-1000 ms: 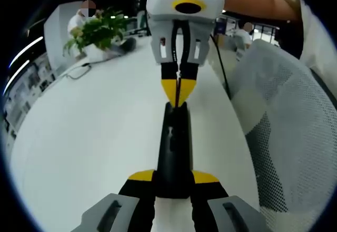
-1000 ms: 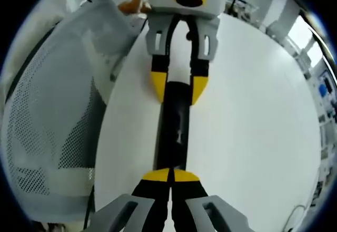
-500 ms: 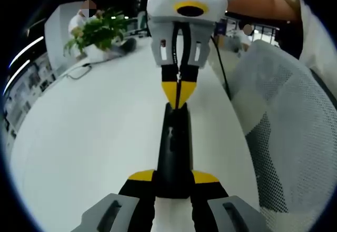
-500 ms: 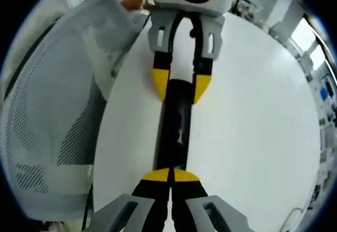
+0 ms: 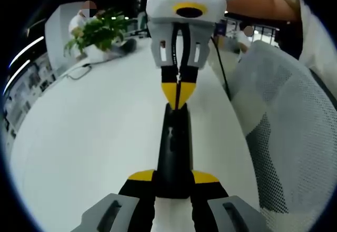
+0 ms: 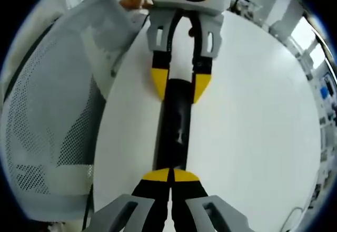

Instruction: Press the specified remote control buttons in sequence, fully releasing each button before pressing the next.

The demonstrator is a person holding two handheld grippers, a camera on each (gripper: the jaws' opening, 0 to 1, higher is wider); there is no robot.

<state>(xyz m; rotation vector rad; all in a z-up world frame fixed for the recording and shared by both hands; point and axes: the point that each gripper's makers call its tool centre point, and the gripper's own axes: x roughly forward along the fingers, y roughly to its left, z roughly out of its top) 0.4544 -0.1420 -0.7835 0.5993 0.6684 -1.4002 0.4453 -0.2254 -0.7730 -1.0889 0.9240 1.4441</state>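
The left hand-held gripper (image 5: 172,182) is pinching the near end of the black remote control (image 5: 173,153), which is lying flat on the white desk (image 5: 84,137). The right hand-held gripper (image 6: 169,175), tips pressed together, is bearing down on the remote's far end, apparently mid-press. Next, I'd say, it needs lifting clear before another button. The remote's long axis is running straight from one hand-held gripper to the other.

white table (image 5: 95,132) | mesh chair (image 5: 295,137) beside it | potted plant (image 5: 95,31) at far end
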